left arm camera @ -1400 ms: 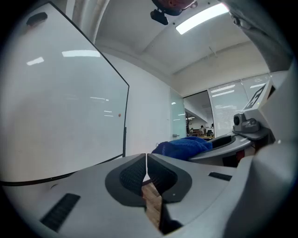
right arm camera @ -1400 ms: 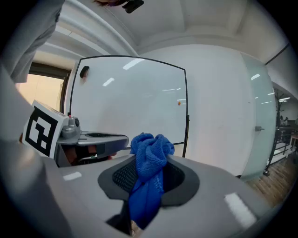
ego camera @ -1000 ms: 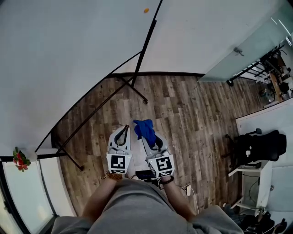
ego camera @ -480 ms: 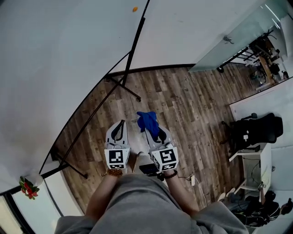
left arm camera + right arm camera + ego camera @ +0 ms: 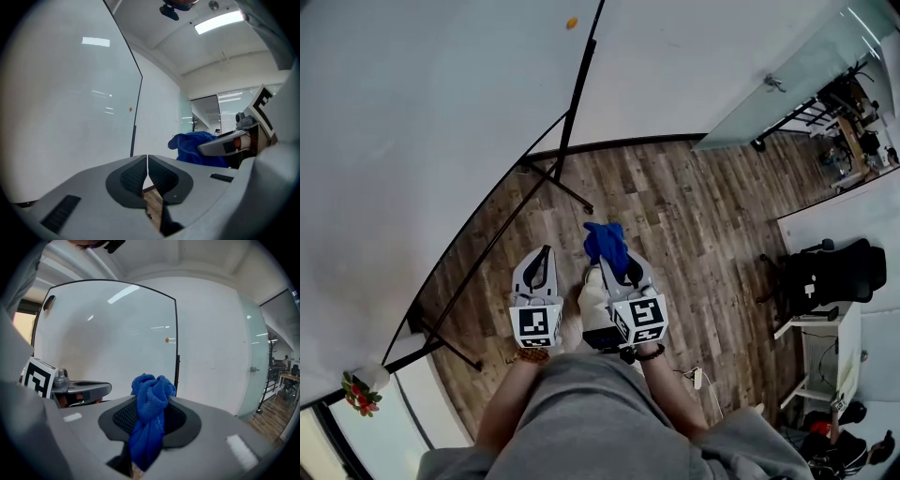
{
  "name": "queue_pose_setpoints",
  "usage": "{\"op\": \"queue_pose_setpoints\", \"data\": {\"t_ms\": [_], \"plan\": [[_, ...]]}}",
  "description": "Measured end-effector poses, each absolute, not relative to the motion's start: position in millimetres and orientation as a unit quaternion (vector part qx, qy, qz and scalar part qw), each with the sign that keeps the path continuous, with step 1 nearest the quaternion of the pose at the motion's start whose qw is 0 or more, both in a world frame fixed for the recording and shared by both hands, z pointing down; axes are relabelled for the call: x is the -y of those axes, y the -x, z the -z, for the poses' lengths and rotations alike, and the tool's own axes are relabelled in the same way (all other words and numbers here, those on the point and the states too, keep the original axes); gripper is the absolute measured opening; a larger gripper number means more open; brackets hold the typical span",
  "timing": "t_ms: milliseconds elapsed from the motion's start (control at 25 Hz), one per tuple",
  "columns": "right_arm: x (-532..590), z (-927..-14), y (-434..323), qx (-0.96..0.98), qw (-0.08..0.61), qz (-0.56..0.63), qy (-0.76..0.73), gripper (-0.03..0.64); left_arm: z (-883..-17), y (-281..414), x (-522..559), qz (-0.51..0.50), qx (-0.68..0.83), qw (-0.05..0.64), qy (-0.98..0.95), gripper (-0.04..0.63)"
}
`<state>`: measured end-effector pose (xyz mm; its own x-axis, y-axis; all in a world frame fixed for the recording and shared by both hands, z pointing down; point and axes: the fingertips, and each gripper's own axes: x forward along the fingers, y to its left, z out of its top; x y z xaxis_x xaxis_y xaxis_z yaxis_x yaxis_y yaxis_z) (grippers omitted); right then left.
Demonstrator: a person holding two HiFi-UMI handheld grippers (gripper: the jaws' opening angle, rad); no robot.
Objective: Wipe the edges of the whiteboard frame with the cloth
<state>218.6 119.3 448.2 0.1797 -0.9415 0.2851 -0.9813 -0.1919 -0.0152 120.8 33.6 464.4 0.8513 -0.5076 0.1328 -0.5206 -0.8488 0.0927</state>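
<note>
A large whiteboard [image 5: 412,141] on a black stand fills the left of the head view; its black frame edge [image 5: 581,66] runs down the right side, also seen as frame edge [image 5: 176,333] in the right gripper view. My right gripper [image 5: 614,264] is shut on a bunched blue cloth [image 5: 605,242], which pokes up between the jaws as cloth [image 5: 150,418]. My left gripper [image 5: 546,255] is beside it, shut with nothing between its pads. Both are held low in front of the person, short of the board. In the left gripper view the cloth [image 5: 199,147] shows to the right.
The stand's black legs [image 5: 558,183] spread over the wood floor [image 5: 694,216]. A glass door [image 5: 787,84] is at the far right, a black office chair [image 5: 825,277] and white desk [image 5: 820,347] at right. A small red plant [image 5: 358,392] sits at lower left.
The view has swung a little: the board's frame edge and stand sit further left and higher. Both grippers stay close together, the right one still gripping the cloth.
</note>
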Motion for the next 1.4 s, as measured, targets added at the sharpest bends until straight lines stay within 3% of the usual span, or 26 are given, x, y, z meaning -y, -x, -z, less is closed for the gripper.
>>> {"op": "queue_pose_setpoints", "data": {"t_ms": [280,880,1400], "plan": [[-73,-458,-267,0.655,0.065,-0.120,-0.743,0.130,-468,-149,5,-0.076,0.306,0.043,-0.948,0.015],[-5,-498,-459,0.685,0.066,-0.170,-0.705,0.130,-456,-312,50,-0.108,0.333,0.016,-0.937,0.015],[98,-538,-465,0.734,0.096,-0.174,-0.649,0.130,-479,-333,130,-0.109,0.357,0.043,-0.927,0.015]]}}
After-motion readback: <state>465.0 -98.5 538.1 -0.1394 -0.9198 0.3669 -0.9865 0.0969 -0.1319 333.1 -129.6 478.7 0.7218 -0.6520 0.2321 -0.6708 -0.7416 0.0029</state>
